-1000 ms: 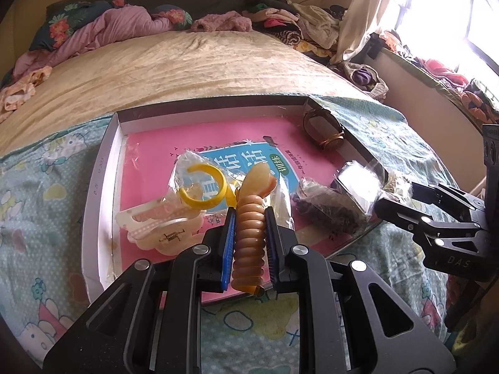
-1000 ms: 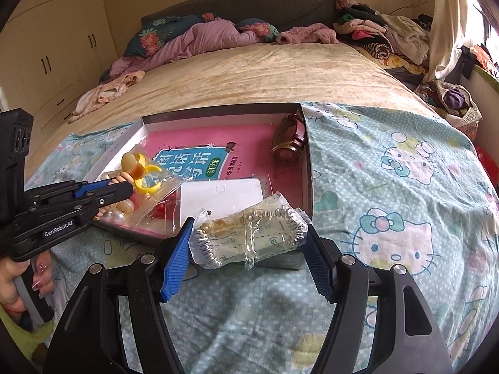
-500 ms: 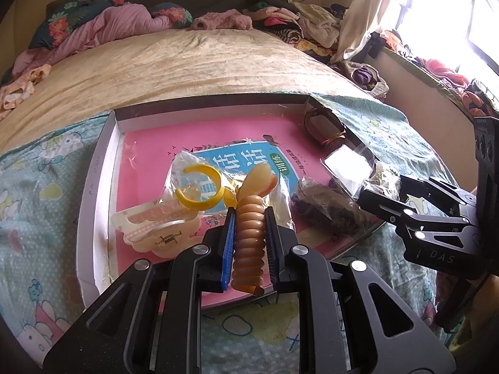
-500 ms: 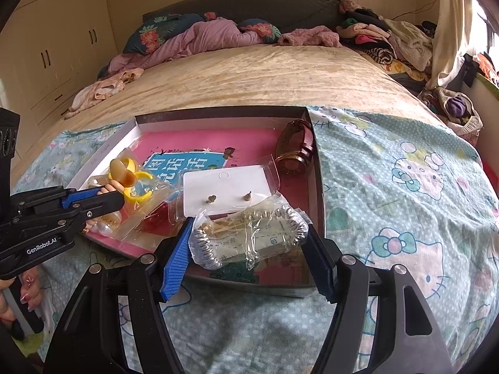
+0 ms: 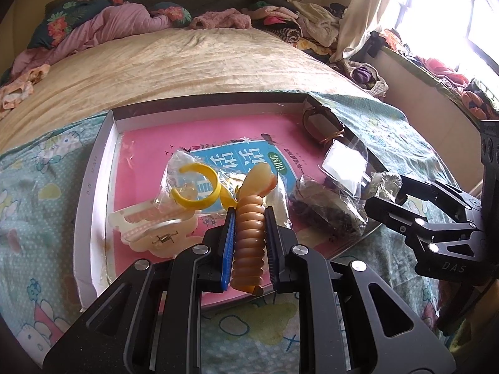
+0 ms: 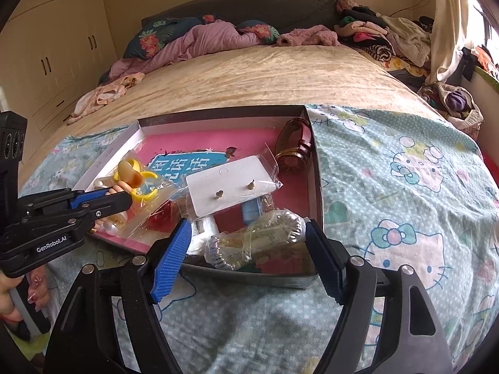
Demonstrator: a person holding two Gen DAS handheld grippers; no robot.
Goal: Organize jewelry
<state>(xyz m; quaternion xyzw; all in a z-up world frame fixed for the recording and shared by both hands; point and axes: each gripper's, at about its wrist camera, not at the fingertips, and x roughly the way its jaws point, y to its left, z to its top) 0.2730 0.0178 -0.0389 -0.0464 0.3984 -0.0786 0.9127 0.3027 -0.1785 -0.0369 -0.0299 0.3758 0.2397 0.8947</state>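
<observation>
A shallow white box [image 5: 93,168] with a pink book in it lies on the bed; it also shows in the right wrist view [image 6: 315,168]. My left gripper [image 5: 249,218] is shut on a tan ribbed hair clip [image 5: 249,237] held over the box's near edge. My right gripper [image 6: 249,237] is open; a clear bag with a silver bracelet [image 6: 259,240] lies between its fingers at the box's near right corner, no longer pinched. In the box lie a yellow ring in a bag [image 5: 196,187], a cream claw clip [image 5: 152,227], an earring card [image 6: 230,184] and a brown watch [image 6: 296,146].
The box sits on a Hello Kitty sheet [image 6: 405,218] over a tan bedspread [image 6: 249,78]. Clothes are piled at the head of the bed [image 6: 374,37] and by the window. A dark bagged item [image 5: 327,212] lies in the box near my right gripper [image 5: 393,199].
My right gripper moved forward over the box's near right corner and its fingers opened wider, and the bracelet bag now rests in the box. My left gripper keeps holding the hair clip.
</observation>
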